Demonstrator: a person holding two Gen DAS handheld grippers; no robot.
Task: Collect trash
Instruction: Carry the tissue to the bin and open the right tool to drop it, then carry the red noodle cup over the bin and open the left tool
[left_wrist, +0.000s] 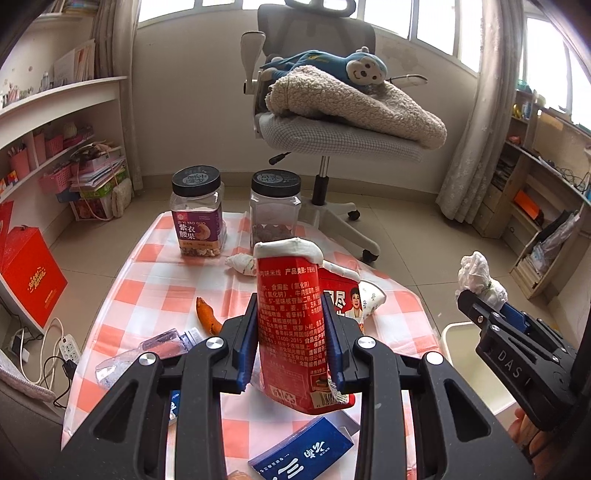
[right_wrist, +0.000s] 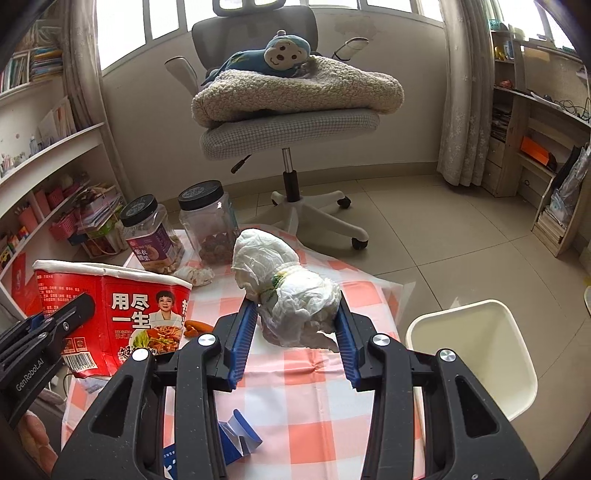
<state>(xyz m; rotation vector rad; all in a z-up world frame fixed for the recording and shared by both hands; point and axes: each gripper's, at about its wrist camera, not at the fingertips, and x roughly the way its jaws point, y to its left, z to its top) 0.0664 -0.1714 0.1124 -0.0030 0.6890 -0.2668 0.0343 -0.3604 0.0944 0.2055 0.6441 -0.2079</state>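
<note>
My left claw (left_wrist: 290, 339), black with blue pads, holds a red noodle cup (left_wrist: 291, 332) with a white rim. The tissue wad (right_wrist: 295, 295) is white. The bench (right_wrist: 314, 387) wears orange-and-white checks; the bin (right_wrist: 480, 354) is cream.

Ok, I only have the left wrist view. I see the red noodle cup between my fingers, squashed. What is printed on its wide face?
Observer: On the red paper noodle cup, a woman's portrait, large white characters and a barcode low on the left.
Operator: And the white bin on the right, anything in it?
Observer: The white plastic bin is on the floor beside the table; the part of its inside that shows is bare.
Operator: How does the right gripper hold its wad?
Observer: The right gripper pinches the crumpled white tissue wad by its lower end; a yellow-green band wraps its middle.
</note>
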